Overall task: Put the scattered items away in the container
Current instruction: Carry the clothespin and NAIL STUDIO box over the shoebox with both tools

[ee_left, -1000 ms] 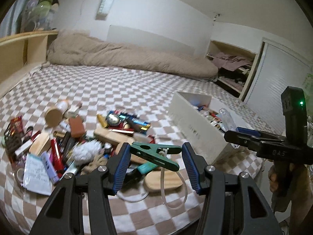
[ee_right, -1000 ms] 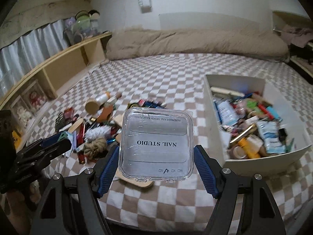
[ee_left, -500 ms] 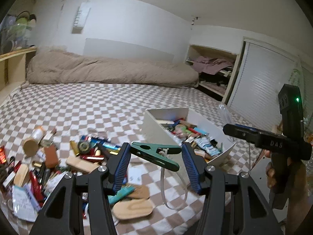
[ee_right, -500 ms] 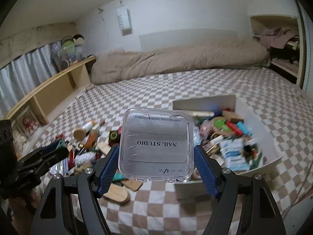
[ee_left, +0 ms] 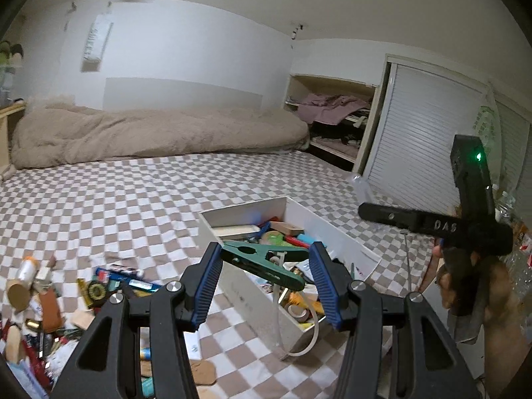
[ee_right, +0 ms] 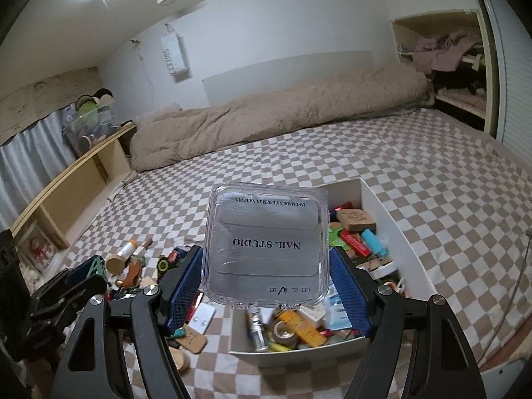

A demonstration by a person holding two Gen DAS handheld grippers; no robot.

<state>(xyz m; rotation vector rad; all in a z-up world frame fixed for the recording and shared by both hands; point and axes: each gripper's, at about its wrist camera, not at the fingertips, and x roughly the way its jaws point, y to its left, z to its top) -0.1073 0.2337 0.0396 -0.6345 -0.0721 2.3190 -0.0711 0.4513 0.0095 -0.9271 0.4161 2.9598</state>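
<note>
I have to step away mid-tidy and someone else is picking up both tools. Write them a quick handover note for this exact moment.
Left hand-held gripper: shut on the green clip, a white zip tie hanging from it, above the near end of the white box.
Right hand-held gripper: shut on the clear NAIL STUDIO case, in front of the box.
Done: the box already holds many small items.
Left: release both into the box, then clear the pile on the checkered bed.

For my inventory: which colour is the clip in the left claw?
Dark green clip, clearest in the left wrist view.
</note>
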